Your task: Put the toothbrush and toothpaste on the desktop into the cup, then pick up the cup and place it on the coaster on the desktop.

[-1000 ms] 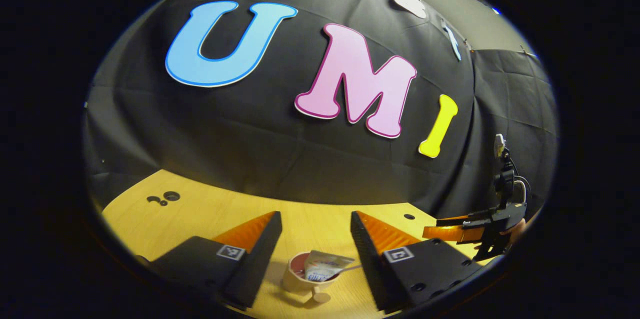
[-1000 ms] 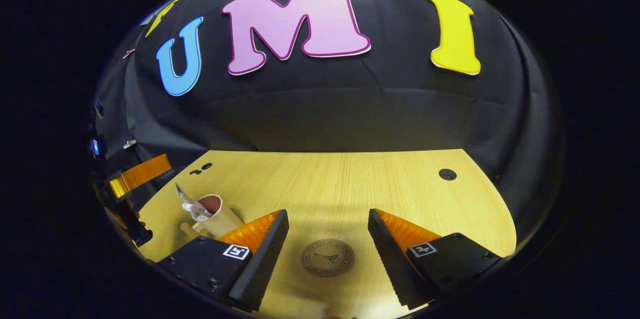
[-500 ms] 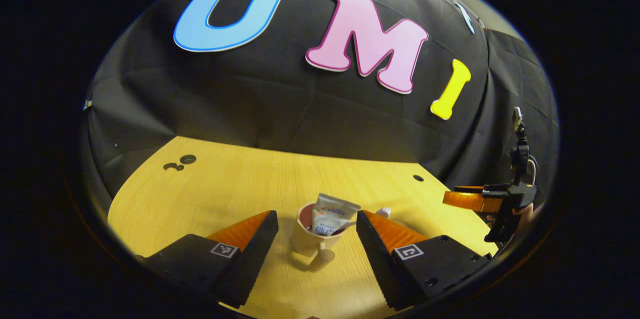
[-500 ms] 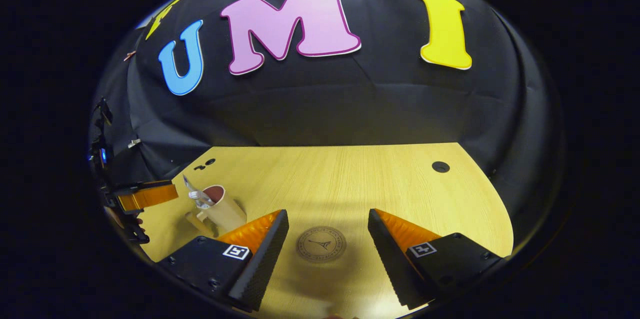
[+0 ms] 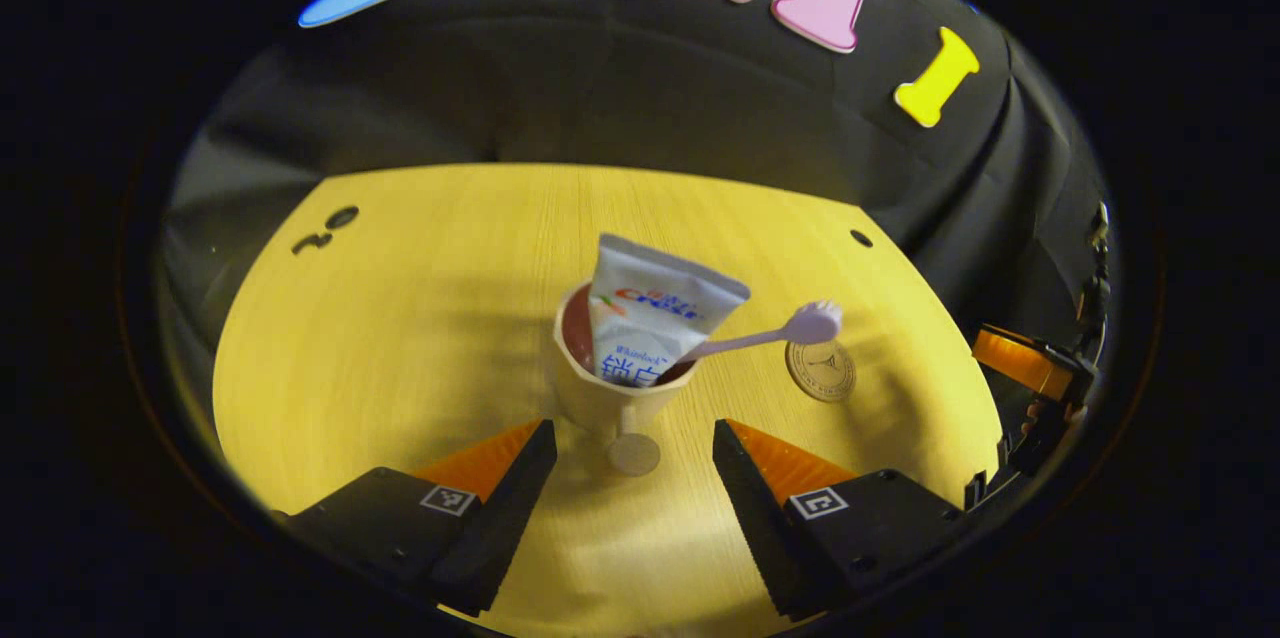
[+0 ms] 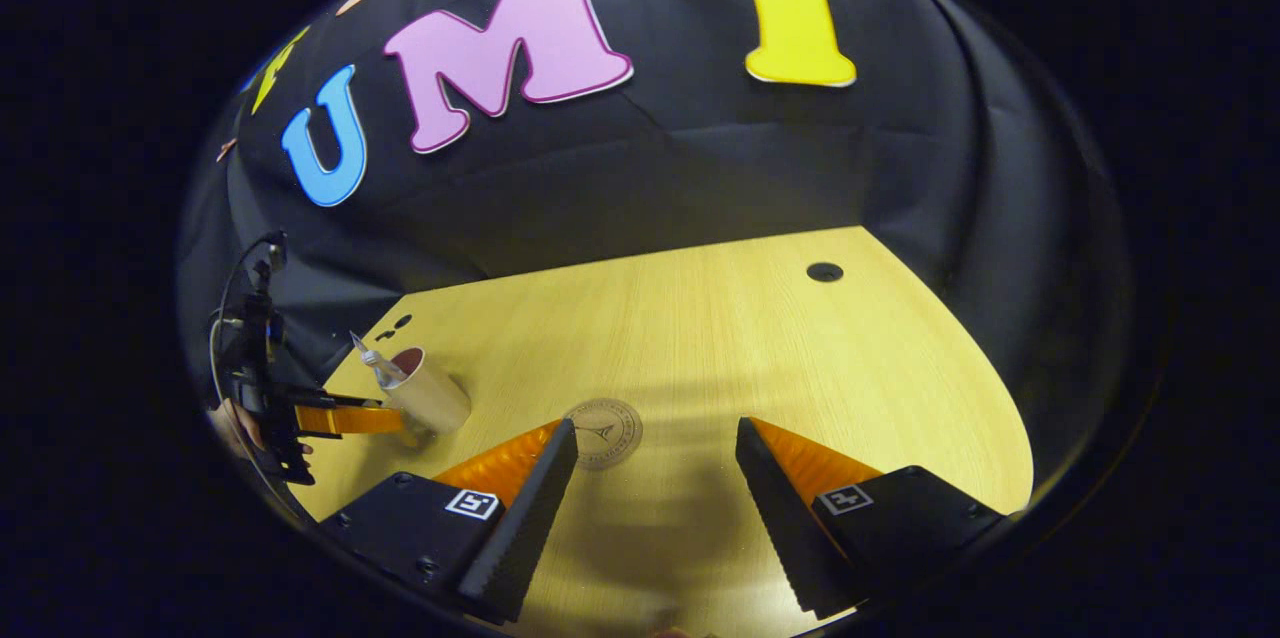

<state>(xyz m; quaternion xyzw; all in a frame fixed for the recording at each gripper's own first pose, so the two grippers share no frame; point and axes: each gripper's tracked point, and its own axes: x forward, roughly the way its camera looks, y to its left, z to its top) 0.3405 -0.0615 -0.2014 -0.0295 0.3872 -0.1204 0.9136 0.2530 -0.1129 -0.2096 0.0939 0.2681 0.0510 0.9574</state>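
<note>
Beige plastic cup (image 5: 607,388) with maroon inside stands on the pale wooden desktop (image 5: 400,338), just ahead of the left gripper (image 5: 625,478), fingers spread. Its base is hidden. One white toothpaste tube (image 5: 655,313) and one pink toothbrush (image 5: 775,333) stand inside. One round brown coaster (image 6: 603,430) lies apart; right gripper (image 6: 655,508) spread, empty.

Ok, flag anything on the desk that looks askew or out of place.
Nothing spilled or damaged. The toothbrush leans far out over the cup rim beside the toothpaste. The cup stands off the coaster.
</note>
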